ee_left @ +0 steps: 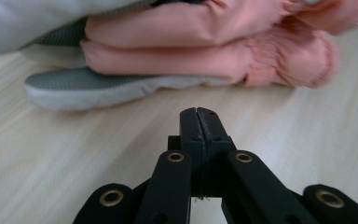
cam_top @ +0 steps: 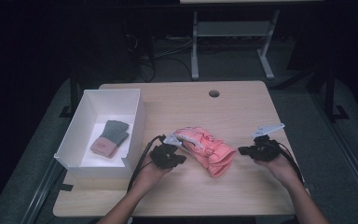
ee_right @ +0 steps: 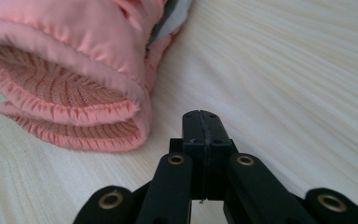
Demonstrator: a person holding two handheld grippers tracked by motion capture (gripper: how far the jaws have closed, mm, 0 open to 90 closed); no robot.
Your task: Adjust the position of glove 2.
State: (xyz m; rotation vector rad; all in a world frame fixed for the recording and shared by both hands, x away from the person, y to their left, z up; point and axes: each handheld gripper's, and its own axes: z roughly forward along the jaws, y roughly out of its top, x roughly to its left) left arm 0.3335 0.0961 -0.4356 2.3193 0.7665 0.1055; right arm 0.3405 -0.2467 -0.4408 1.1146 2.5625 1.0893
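A pink padded glove with grey and white palm parts lies in the middle of the wooden table. My left gripper is shut and empty just left of it; in the left gripper view the pink glove lies a short way beyond the closed jaws of the left gripper. My right gripper is shut and empty just right of the glove's cuff. In the right gripper view the ribbed cuff opening sits up and left of the right gripper.
A white open box stands at the table's left and holds a grey knit glove with a pink cuff. A cable hole is near the far edge. A desk frame stands on the floor beyond.
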